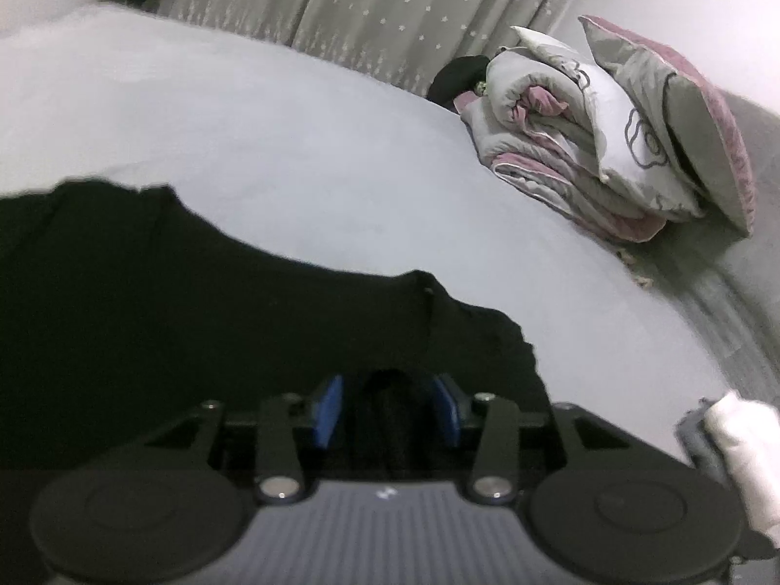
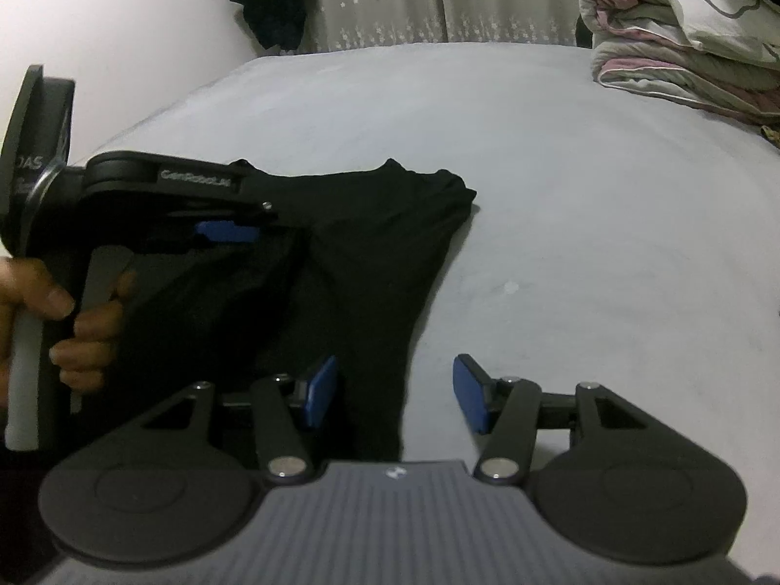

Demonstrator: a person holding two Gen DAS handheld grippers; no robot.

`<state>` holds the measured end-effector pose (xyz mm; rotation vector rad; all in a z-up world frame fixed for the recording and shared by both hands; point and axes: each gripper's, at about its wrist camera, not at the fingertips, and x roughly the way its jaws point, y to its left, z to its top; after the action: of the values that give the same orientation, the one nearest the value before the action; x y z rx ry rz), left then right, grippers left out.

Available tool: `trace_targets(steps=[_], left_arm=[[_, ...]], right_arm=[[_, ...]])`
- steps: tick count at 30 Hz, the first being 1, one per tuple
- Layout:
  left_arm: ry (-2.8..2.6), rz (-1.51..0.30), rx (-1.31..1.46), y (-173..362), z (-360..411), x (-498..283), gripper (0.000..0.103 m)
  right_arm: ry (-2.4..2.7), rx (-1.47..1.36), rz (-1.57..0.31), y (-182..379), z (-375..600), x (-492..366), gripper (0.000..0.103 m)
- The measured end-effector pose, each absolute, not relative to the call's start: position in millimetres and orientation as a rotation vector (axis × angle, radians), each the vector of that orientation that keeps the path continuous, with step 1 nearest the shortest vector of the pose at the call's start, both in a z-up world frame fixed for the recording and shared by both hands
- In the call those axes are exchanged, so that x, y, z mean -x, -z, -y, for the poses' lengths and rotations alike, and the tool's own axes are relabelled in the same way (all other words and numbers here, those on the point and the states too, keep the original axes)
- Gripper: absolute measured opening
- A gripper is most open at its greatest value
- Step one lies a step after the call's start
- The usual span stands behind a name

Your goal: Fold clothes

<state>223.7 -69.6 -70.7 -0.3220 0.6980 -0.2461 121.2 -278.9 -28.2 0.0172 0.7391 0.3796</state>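
A black garment [image 1: 195,317] lies partly folded on a pale grey bed sheet [image 1: 292,146]. In the left wrist view my left gripper [image 1: 387,409] stands over it with its blue pads apart; a bunch of black cloth sits between them and the inner pad faces still show. The right wrist view shows the garment [image 2: 380,243] narrowing toward me. There, a hand [image 2: 73,312] holds the left gripper [image 2: 234,231] side-on at the left, with cloth rising toward its tip. My right gripper [image 2: 395,395] is open, its left pad over the garment's near end and its right pad over bare sheet [image 2: 585,243].
A folded grey and pink quilt [image 1: 560,146] with a pillow [image 1: 682,112] leaning on it sits at the bed's far right, also visible as the quilt [image 2: 672,39]. Starred grey curtains [image 2: 390,0] hang behind the bed. Dark clothes [image 2: 268,0] hang at the back left. Something white [image 1: 746,448] lies at the lower right.
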Motion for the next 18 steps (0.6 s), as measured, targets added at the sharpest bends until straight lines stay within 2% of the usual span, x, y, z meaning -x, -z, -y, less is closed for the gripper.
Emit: trace_targets(steps=[2, 6, 8, 13, 18], left_arm=[[0.164, -0.698, 0.197, 70, 77, -224, 0.03], [0.114, -0.694, 0.188, 66, 66, -218, 0.029], [0.133, -0.695, 0.242, 63, 54, -214, 0.032], [0.233, -0.735, 0.208, 62, 57, -203, 0.051], [0.225, -0.751, 0.046, 62, 60, -190, 0.055]], right_arm=[[-0.378, -0.018, -0.739, 28, 279, -121, 0.057], [-0.378, -0.021, -0.736, 28, 279, -121, 0.057], [-0.371, -0.019, -0.725, 26, 279, -121, 0.057], [-0.386, -0.03, -0.681, 19, 277, -119, 0.057], [-0.381, -0.027, -0.68, 18, 272, -120, 0.057]])
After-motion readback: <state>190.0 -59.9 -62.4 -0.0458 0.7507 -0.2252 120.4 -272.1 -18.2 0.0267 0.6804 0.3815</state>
